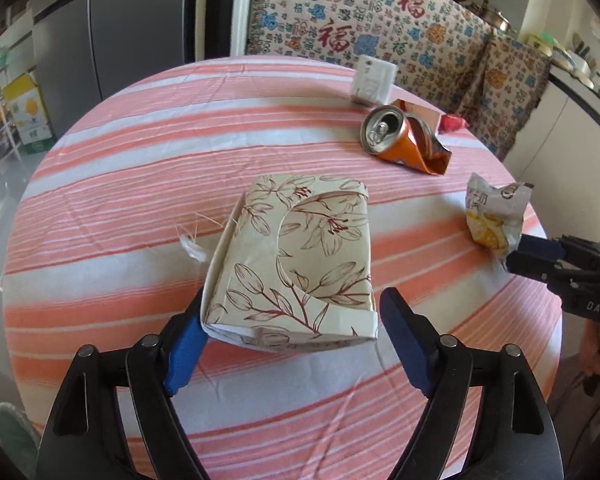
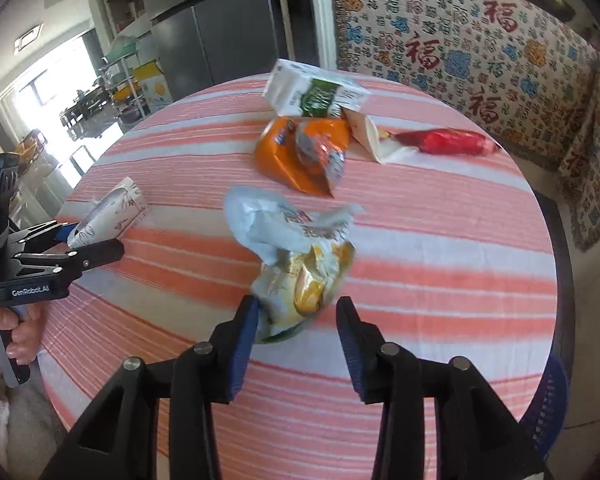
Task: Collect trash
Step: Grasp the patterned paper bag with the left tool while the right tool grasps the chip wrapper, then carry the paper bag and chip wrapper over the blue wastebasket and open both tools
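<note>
A flattened floral paper bag lies on the round striped table. My left gripper is open, its fingers either side of the bag's near end; the left finger touches the bag. It also shows in the right wrist view at the bag. A crumpled snack wrapper lies between the fingers of my open right gripper; it also shows in the left wrist view. Further back lie a crushed orange can, a white carton and a red wrapper.
A patterned cloth hangs behind the table. A grey refrigerator stands at the back left. A blue basket rim shows beside the table's right edge. The table edge curves close on the right.
</note>
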`<action>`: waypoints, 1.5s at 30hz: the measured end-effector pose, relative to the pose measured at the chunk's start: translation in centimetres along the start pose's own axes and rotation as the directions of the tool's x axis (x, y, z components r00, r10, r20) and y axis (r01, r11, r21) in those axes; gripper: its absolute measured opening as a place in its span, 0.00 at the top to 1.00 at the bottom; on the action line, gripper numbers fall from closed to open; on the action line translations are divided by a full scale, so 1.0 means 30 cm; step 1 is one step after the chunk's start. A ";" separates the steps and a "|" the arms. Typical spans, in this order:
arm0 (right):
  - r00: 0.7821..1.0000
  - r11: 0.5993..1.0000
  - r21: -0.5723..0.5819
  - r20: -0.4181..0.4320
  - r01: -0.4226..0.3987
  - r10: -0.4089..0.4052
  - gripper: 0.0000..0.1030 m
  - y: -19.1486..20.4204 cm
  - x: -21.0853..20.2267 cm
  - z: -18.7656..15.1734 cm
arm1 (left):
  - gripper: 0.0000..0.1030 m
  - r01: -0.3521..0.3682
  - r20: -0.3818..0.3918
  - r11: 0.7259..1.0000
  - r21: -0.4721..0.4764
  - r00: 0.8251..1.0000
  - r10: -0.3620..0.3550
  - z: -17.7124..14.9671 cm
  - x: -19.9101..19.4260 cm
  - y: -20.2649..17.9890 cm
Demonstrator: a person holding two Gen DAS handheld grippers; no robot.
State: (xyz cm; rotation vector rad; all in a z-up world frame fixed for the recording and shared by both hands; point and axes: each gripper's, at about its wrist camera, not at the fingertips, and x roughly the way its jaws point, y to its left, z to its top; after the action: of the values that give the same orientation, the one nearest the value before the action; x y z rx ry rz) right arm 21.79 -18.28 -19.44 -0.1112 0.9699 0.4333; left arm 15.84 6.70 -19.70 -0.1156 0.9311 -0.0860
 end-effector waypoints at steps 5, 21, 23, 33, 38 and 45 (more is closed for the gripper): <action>1.000 0.998 0.064 0.018 -0.017 0.016 0.49 -0.027 -0.001 -0.081 | 0.16 0.046 0.022 0.999 0.001 0.999 -0.046 -0.016 -0.041 0.026; 0.996 1.000 0.004 0.090 -0.019 0.019 0.44 0.021 -0.041 -0.074 | 0.10 0.169 0.027 0.985 0.032 0.985 -0.170 0.031 -0.010 0.015; 0.995 0.999 -0.034 0.096 -0.010 0.013 0.37 0.048 -0.041 -0.041 | 0.10 0.151 0.015 0.987 0.044 0.988 -0.152 0.038 0.013 0.001; 0.997 0.979 -0.188 0.012 0.081 -0.080 0.42 0.123 0.082 0.086 | 0.57 0.146 0.003 0.989 0.027 0.989 -0.146 0.020 0.023 0.015; 0.999 0.996 -0.076 -0.001 0.051 -0.051 0.84 0.079 0.039 0.084 | 0.63 0.158 0.019 0.987 -0.007 0.987 -0.158 0.021 0.003 0.019; 0.999 0.999 0.043 0.035 -0.023 0.022 0.84 0.006 -0.103 0.046 | 0.64 0.198 0.070 0.980 0.022 0.977 -0.199 0.030 -0.042 -0.057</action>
State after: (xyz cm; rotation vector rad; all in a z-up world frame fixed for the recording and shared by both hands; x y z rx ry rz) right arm 21.27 -18.66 -16.12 -0.0535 0.9469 0.4331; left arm 15.77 5.22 -17.93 -0.1970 0.8450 -0.2722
